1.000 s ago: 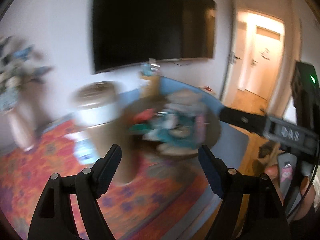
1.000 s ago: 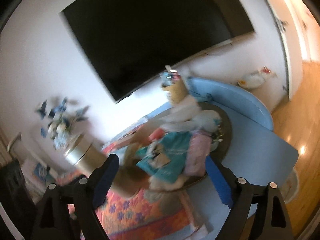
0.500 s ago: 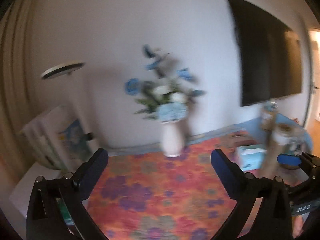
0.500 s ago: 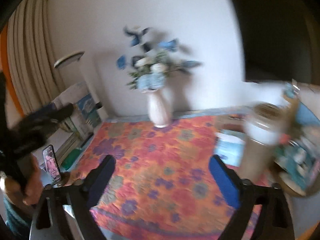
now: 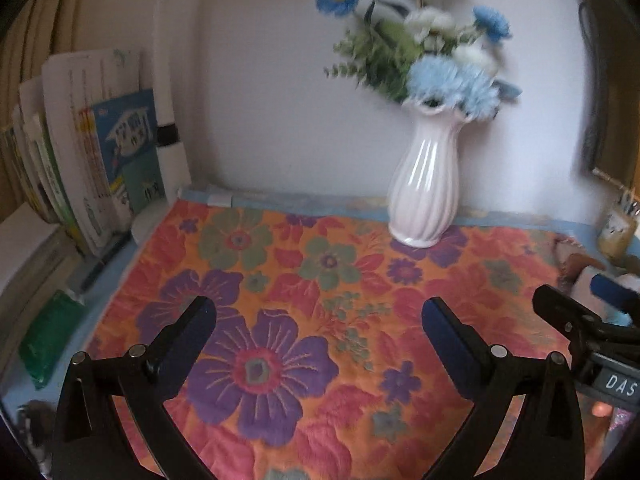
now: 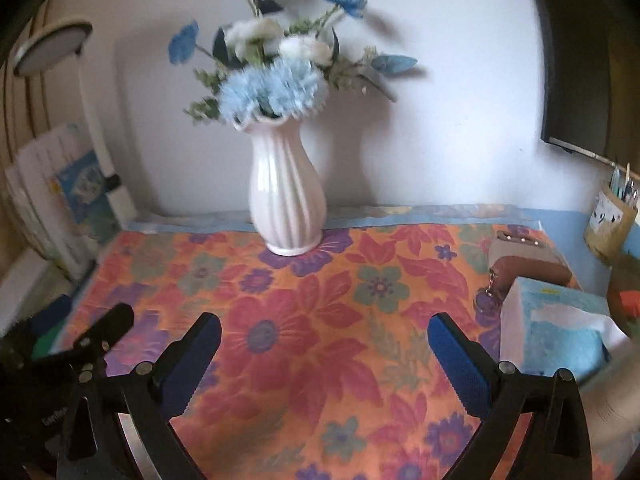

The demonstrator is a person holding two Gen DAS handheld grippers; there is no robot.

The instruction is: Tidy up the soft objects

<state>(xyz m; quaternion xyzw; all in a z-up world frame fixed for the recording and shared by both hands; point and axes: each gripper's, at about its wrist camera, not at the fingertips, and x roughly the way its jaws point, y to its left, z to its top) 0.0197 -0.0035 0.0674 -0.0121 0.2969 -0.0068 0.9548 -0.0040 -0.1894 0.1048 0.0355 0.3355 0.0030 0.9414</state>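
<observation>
Over the floral cloth [image 5: 320, 288], seen from the left wrist, the left gripper [image 5: 319, 320] stands with its jaws spread wide and nothing between them. A white ribbed vase [image 5: 426, 184] of blue and white flowers [image 5: 440, 60] stands upright at the cloth's far edge against the wall; books [image 5: 84, 148] lean at the left. The right gripper [image 5: 592, 316] shows at the right edge. From the right wrist, the right gripper [image 6: 324, 338] is likewise wide open and holds nothing above bare cloth. A blue tissue box [image 6: 560, 320] sits to its right, a brown pouch [image 6: 528, 268] just behind. No soft objects can be identified on the cloth.
</observation>
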